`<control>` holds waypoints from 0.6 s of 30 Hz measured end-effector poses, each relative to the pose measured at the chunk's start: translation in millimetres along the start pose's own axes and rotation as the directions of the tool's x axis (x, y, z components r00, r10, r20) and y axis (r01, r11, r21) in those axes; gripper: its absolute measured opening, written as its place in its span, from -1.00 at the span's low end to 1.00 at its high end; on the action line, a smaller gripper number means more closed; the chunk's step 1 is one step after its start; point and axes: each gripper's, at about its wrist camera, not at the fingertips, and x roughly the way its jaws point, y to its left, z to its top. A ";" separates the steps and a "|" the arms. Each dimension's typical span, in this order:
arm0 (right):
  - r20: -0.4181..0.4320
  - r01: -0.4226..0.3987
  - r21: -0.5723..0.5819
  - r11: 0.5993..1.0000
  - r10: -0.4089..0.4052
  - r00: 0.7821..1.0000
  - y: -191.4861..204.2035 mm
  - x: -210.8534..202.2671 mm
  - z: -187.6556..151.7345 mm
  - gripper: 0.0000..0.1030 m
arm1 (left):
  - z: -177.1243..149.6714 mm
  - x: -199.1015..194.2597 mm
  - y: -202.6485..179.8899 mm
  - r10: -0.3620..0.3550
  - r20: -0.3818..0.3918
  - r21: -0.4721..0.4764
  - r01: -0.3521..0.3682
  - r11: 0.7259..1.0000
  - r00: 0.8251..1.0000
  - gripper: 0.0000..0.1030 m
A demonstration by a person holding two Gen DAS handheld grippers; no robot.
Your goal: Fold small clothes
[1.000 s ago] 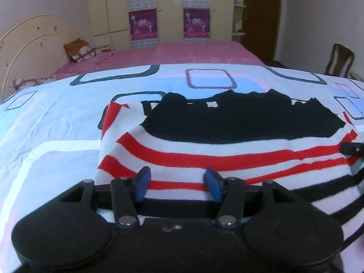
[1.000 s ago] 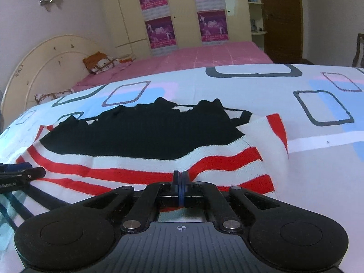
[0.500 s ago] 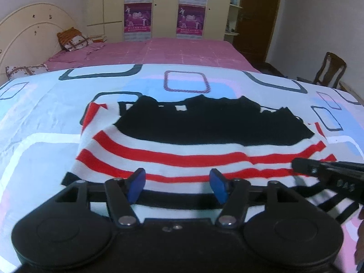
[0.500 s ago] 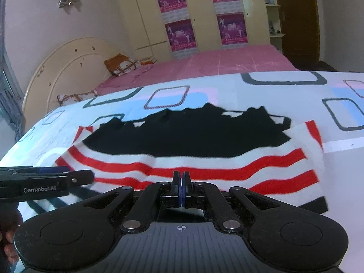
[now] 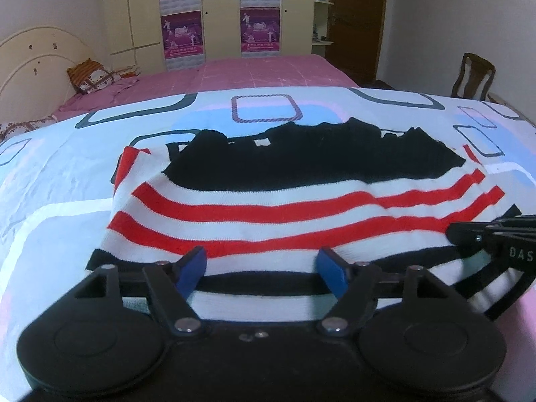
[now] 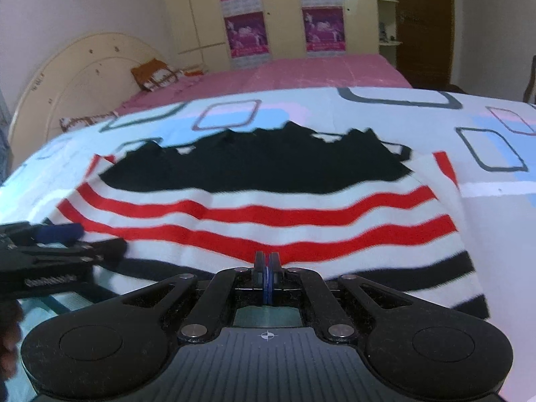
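A small striped garment (image 5: 284,197), white with red and black stripes and a black upper part, lies spread on the patterned bedsheet (image 5: 50,181); it also shows in the right wrist view (image 6: 268,207). My left gripper (image 5: 262,268) is open, its blue pads over the garment's near hem, with fabric between them. My right gripper (image 6: 267,264) is shut, with its tips at the near part of the garment; whether it pinches fabric is hidden. Each gripper shows at the edge of the other's view: the right one (image 5: 495,241) and the left one (image 6: 60,238).
The bed continues behind with a pink sheet (image 5: 251,70), a pillow (image 5: 88,75) and a cream headboard (image 5: 33,53). Wardrobes with posters (image 5: 221,13) line the back wall. A wooden chair (image 5: 474,77) stands at the right by a dark door (image 5: 358,16).
Both grippers have pulled back toward me along the garment; more of its lower stripes and black hem bands now show. The left stays open, the right stays shut.
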 end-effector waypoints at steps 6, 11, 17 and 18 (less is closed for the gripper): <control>-0.009 0.040 0.003 0.999 -0.040 0.999 -20.2 -8.7 -6.2 -1.00 | -1.6 -0.5 5.4 -0.014 -0.006 0.013 0.014 1.000 1.000 0.48; 0.015 0.049 0.020 0.999 -0.049 0.999 -17.8 -24.5 -4.6 -1.00 | 1.5 -12.1 8.2 -0.006 -0.006 -0.004 0.006 1.000 1.000 0.34; 0.014 0.019 -0.016 1.000 -0.018 1.000 -0.5 -32.6 -11.9 -1.00 | -5.3 -28.5 13.0 -0.018 -0.002 -0.030 0.018 0.999 1.000 0.34; 0.005 0.021 -0.026 0.999 -0.021 1.000 1.7 -30.9 -14.6 -1.00 | -9.5 -26.3 13.5 -0.008 -0.016 -0.022 0.007 1.000 1.000 0.34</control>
